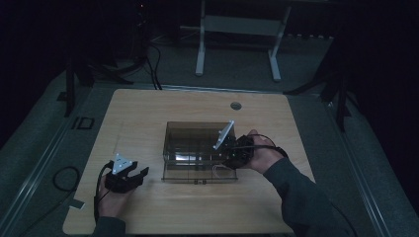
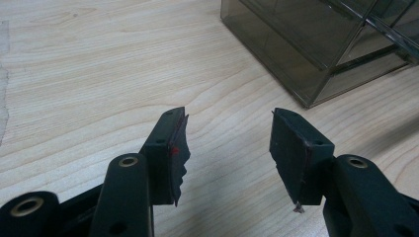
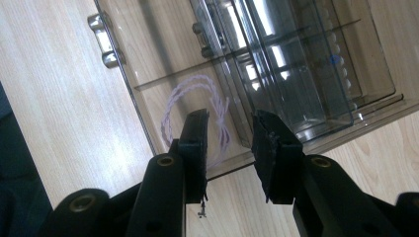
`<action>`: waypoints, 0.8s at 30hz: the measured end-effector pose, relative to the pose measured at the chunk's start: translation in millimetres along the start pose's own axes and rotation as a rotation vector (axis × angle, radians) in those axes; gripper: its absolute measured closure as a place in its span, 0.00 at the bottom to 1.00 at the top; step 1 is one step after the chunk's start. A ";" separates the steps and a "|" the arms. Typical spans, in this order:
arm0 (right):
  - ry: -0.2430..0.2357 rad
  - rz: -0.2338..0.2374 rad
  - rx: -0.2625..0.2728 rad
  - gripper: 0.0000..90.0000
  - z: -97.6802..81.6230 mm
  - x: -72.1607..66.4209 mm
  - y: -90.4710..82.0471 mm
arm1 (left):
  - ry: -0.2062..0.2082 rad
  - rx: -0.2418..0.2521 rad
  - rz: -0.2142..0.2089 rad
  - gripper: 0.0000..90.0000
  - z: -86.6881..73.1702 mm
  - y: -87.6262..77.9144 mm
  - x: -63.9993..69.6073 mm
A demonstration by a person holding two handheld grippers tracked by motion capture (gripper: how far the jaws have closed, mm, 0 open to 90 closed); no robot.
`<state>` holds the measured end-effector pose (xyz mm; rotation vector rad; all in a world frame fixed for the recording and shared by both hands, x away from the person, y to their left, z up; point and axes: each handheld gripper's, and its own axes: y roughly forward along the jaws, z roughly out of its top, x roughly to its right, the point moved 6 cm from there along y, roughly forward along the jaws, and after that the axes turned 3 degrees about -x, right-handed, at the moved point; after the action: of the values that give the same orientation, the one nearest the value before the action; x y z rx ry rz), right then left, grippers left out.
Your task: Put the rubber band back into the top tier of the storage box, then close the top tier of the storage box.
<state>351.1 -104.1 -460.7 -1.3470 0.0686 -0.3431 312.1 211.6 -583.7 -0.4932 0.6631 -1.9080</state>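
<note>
Step in hand, as judged: retrieval of the thin pale cord [image 3: 193, 106] from an open drawer of the smoky clear organizer box [image 1: 197, 129], which is set near the middle of the wooden table [image 1: 148, 207]. The right gripper [image 3: 228, 129] is held at the box's right end, jaws spread with nothing pinched, the cord loop lying just beyond the tips in the drawer's front compartment. The left gripper [image 2: 228, 129] is parked near the table's front-left corner, jaws apart, empty. Next move likely needs the tips pushed over the cord, then closed. No brand, label or writing is readable.
</note>
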 end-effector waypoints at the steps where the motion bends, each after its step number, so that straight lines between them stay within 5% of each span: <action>1: 0.005 -0.001 0.004 0.76 -0.8 0.3 0.4 | 0.000 0.000 0.000 0.55 0.0 0.0 0.0; 15: 0.034 -0.007 0.028 0.78 -9.6 -0.5 5.2 | -0.002 0.002 0.002 0.55 0.0 -0.2 -0.5; 24: 0.011 -0.015 0.027 0.85 -8.0 -6.2 4.7 | -0.002 0.002 0.002 0.55 0.1 -0.4 -0.3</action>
<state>344.2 -109.1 -468.0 -1.3195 0.0634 -0.3631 312.0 212.0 -583.4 -0.4929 0.6606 -1.9058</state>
